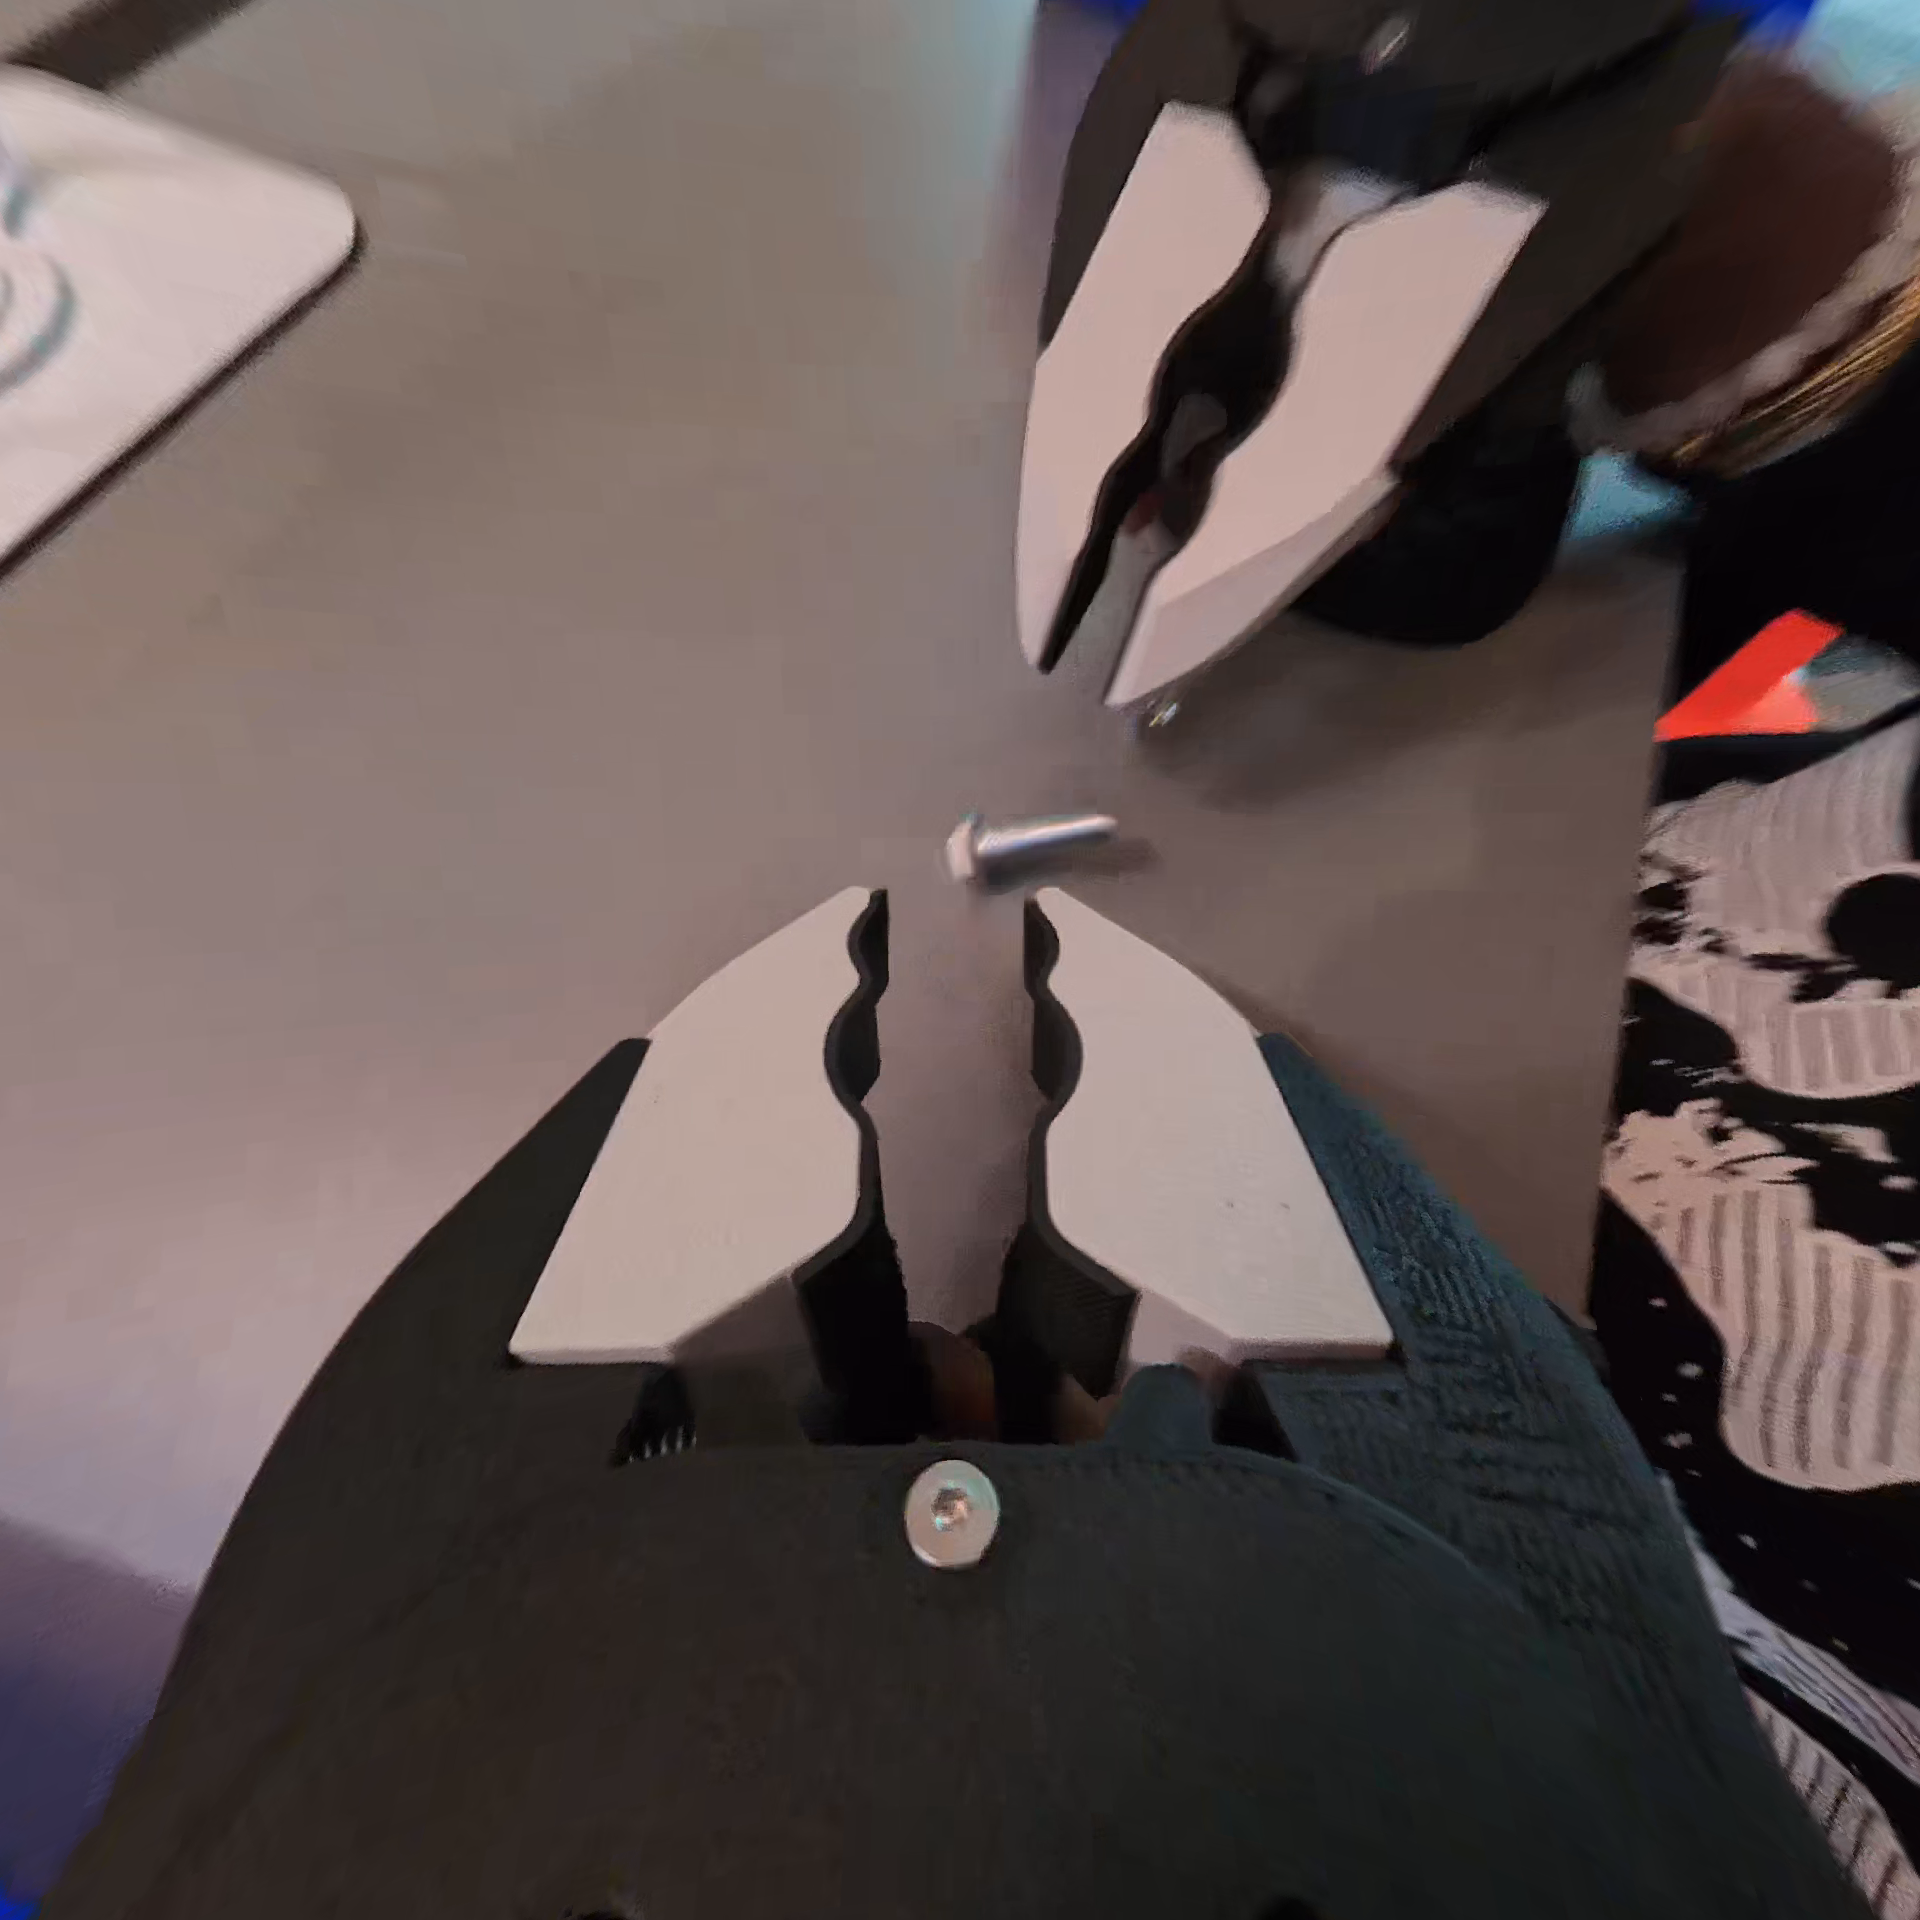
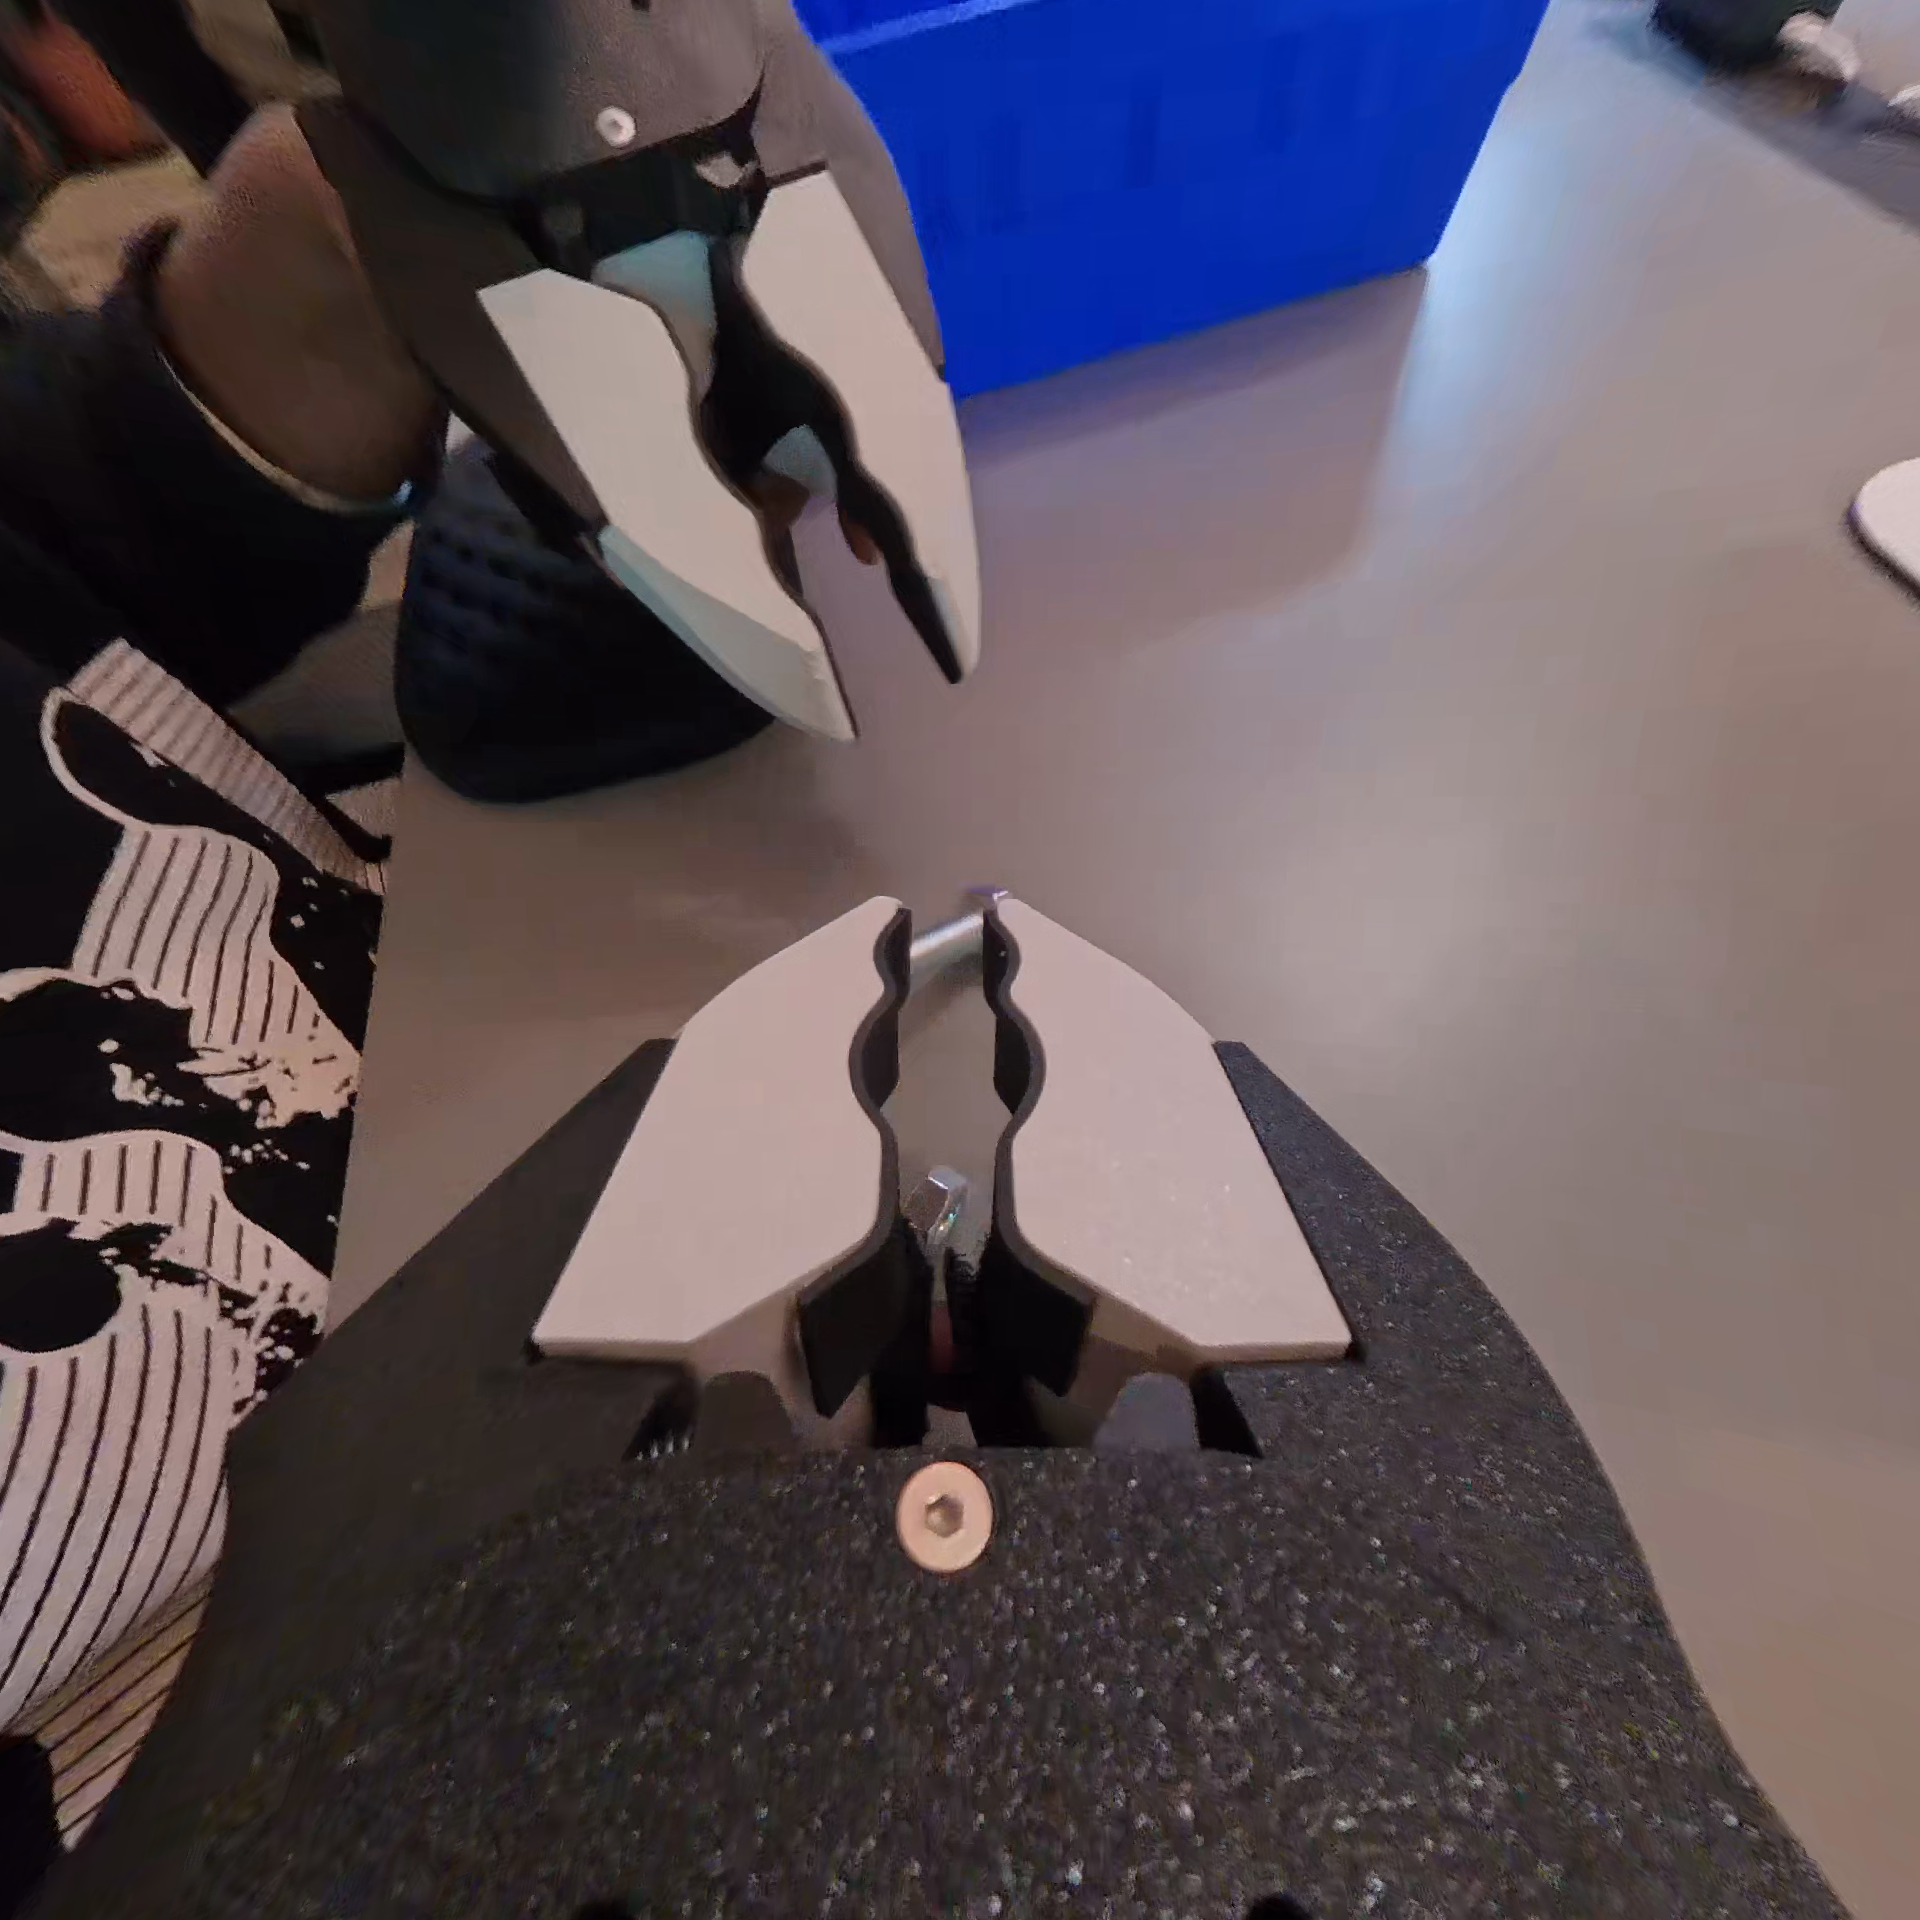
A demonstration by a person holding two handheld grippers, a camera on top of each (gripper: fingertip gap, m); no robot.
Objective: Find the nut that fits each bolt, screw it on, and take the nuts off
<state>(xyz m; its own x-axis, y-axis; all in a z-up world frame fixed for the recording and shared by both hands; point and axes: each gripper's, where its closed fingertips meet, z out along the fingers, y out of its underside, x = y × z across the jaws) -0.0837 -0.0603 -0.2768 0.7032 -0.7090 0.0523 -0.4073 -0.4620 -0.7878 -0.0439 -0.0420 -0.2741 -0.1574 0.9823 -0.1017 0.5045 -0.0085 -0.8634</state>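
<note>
The left gripper (image 1: 956, 899) hovered w/ jaws apart and nothing between them, tips just short of a small silver bolt (image 1: 1023, 847) lying flat on the smooth grey tabletop (image 1: 520, 675). The right gripper (image 2: 940, 909) also had its jaws slightly apart – a small silver hex nut (image 2: 935, 1210) lay on the table in the gap; whether the pads touched it couldn't be told. A blue plastic bin (image 2: 1143, 187) stood behind. No readable writing or brand anywhere.
</note>
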